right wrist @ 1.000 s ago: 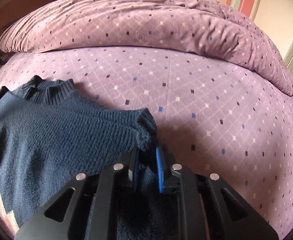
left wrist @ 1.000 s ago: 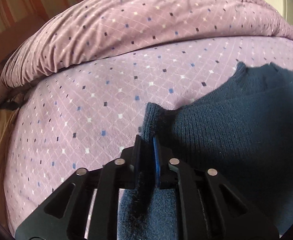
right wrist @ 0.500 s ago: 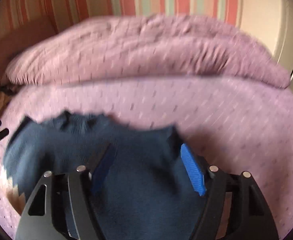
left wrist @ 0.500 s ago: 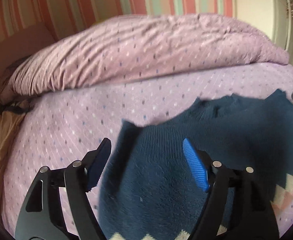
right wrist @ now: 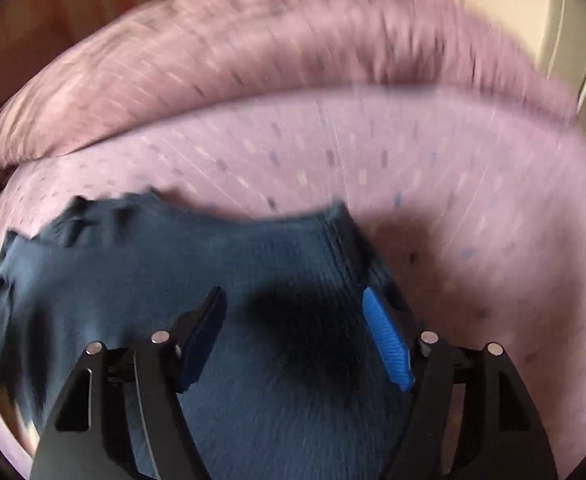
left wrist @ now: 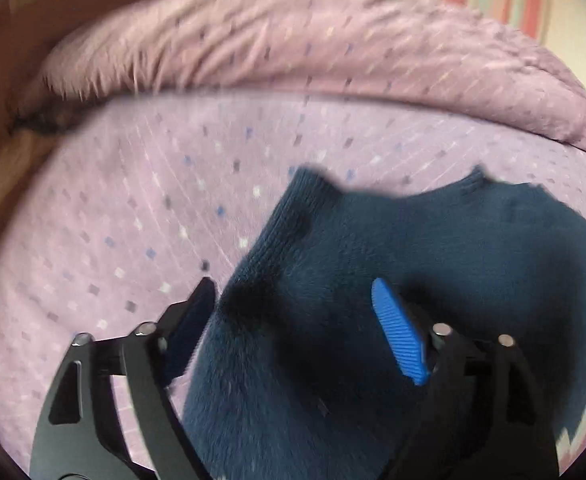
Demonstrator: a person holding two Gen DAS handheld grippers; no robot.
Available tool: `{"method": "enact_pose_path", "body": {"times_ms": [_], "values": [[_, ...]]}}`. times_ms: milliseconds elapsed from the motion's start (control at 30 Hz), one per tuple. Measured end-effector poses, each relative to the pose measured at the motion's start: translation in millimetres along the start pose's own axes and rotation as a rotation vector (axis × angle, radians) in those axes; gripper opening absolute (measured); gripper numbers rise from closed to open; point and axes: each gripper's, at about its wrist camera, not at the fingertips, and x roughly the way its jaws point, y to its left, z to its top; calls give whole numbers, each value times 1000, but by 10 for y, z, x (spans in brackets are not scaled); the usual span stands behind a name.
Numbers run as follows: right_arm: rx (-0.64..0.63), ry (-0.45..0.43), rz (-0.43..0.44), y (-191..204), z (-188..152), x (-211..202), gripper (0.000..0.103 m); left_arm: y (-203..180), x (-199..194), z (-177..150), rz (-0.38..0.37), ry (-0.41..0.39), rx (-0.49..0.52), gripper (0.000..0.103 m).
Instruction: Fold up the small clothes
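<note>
In the left wrist view, the left tool [left wrist: 293, 312] is wide open. Its jaws have just been opening, and they press on nothing. The dark pad [left wrist: 191, 332] on the left sits over the purple bed sheet [left wrist: 133, 208], just past the edge of the dark blue sweater [left wrist: 373, 248]. The bright blue pad [left wrist: 399, 332] on the right hangs over the sweater. The sweater lies flat on the bed, under and ahead of this tool, and spreads off to the right. Low on the right side, a bit of cream zigzag pattern [left wrist: 585, 428] shows on it. Past the sweater, far ahead of the tool, a puffy purple duvet [left wrist: 293, 40] is rolled up along the bed.

In the right wrist view, the right tool [right wrist: 295, 332] is wide open too. Its jaws have also just been opening, with nothing pinched. Both of its blue pads [right wrist: 387, 340] hang over the sweater [right wrist: 173, 264], which lies under this tool and spreads to the left. The sweater's right corner pokes out just ahead of the tool. To the right of the tool there is only bed sheet [right wrist: 473, 208]. The duvet [right wrist: 293, 48] lies far ahead. This view is blurry.
</note>
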Motion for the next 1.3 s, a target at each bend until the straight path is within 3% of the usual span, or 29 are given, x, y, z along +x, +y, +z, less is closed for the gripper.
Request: {"method": "enact_pose_path", "body": {"times_ms": [33, 100, 167, 267, 433, 600, 800, 933, 1033, 1100, 1200, 1300], "values": [[-47, -53, -22, 94, -45, -180, 72, -65, -147, -21, -6, -35, 19, 80], [-133, -151, -78, 335, -211, -519, 89, -295, -523, -121, -7, -113, 68, 92], [-172, -211, -121, 543, -468, -804, 90, -530, -800, -281, -5, -165, 114, 98], [-166, -179, -86, 692, -807, -918, 90, -888, -1012, -595, -3, -168, 166, 99], [-149, -113, -108, 698, -1210, -860, 90, -985, -948, -928, 7, -106, 114, 100], [-51, -45, -63, 516, -1358, -703, 94, -783, -649, -1117, -11, -4, 18, 100], [-28, -44, -41, 486, -1442, -601, 100, -713, -589, -1234, -67, -28, -14, 100], [-6, -66, 59, 388, -1419, -743, 100, -706, -580, -1194, -67, 1, -23, 100], [150, -114, 188, 75, -1462, -1029, 101, -700, -584, -1109, -74, 22, -38, 100], [269, -78, 238, -188, -1529, -1054, 101, -701, -610, -1076, -86, 14, -49, 100], [506, -34, 408, -642, -1728, -1015, 101, -801, -596, -1011, -101, 29, -32, 100], [619, 14, 407, -790, -1816, -965, 101, -945, -600, -954, -104, 30, 2, 100]]}}
